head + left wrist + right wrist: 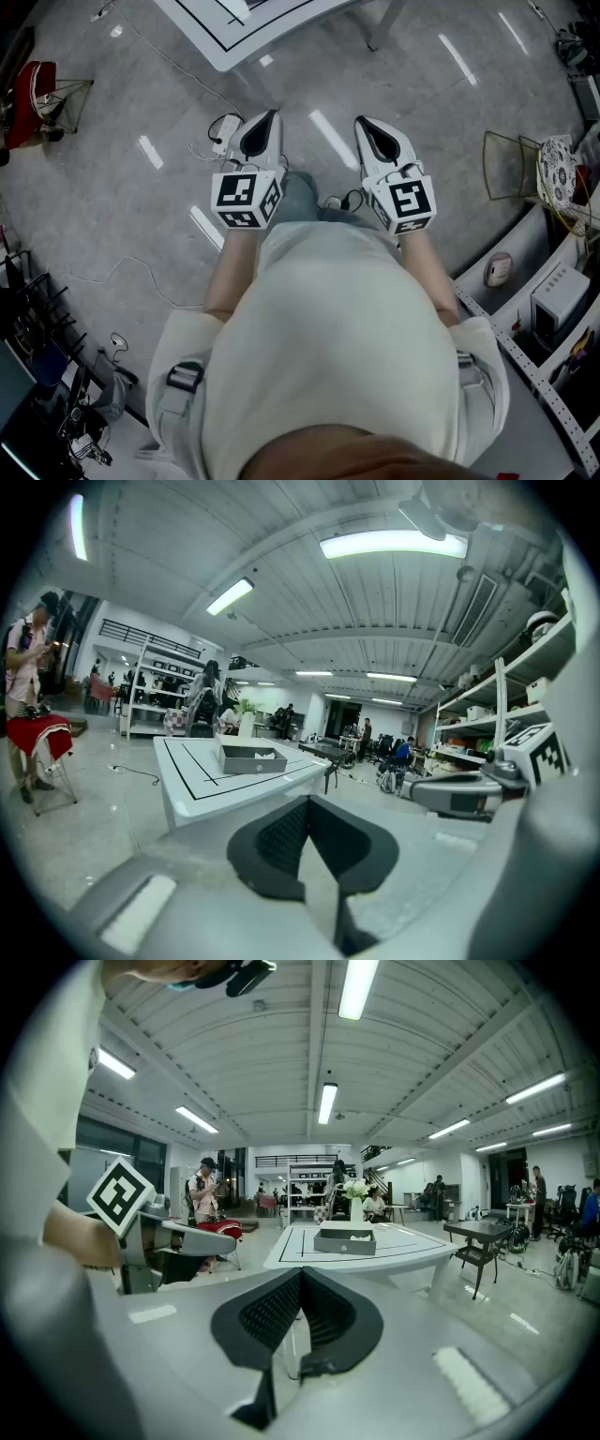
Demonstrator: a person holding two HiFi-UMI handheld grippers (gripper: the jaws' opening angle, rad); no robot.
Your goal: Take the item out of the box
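A shallow grey box [251, 758] [345, 1239] sits on a white table [202, 785] [398, 1252] with black lines, some way ahead of me. A bit of something white [265, 756] shows inside it. In the head view only the table's corner [234, 52] appears, and the box is out of frame. I hold both grippers side by side at waist height over the floor, far short of the table. My left gripper [269, 114] [307, 801] is shut with nothing in it. My right gripper [361, 120] [300, 1272] has its jaws together, also holding nothing.
A power strip and cables [225, 131] lie on the floor in front of my feet. A red-draped stand [33, 89] [42, 738] is at the left, a wire rack [511, 164] and shelving [553, 300] at the right. A vase of flowers [356, 1206] stands behind the box. People stand in the background.
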